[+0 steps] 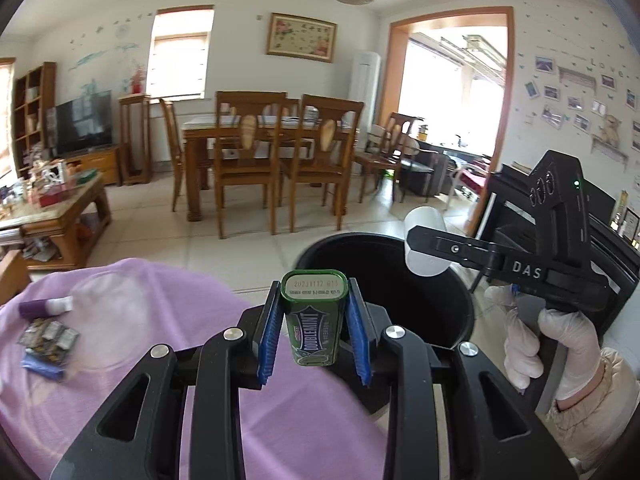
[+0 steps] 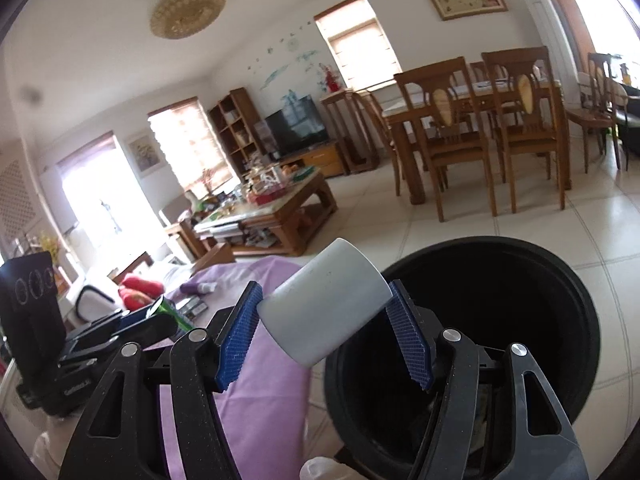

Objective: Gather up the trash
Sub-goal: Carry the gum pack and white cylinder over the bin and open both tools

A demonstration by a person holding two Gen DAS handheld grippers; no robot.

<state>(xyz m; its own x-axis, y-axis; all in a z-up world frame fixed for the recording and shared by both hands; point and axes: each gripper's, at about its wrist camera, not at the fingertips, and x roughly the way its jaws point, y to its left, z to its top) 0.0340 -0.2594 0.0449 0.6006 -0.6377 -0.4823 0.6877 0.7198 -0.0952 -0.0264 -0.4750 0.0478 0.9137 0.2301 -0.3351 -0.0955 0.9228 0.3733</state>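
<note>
Two grippers clamped: left gripper (image 1: 314, 322) on mint tin (image 1: 314, 320), right gripper (image 2: 326, 314) on white cup (image 2: 324, 304)

Left gripper (image 1: 314, 330) fingers (image 1: 269, 340) clamp green mint tin (image 1: 315, 318) beside black bin (image 1: 384, 280).

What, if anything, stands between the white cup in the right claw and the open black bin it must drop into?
Nothing visible does. The white cup, clamped in the right claw, sits at the rim of the black bin, whose mouth is uncovered.
</note>
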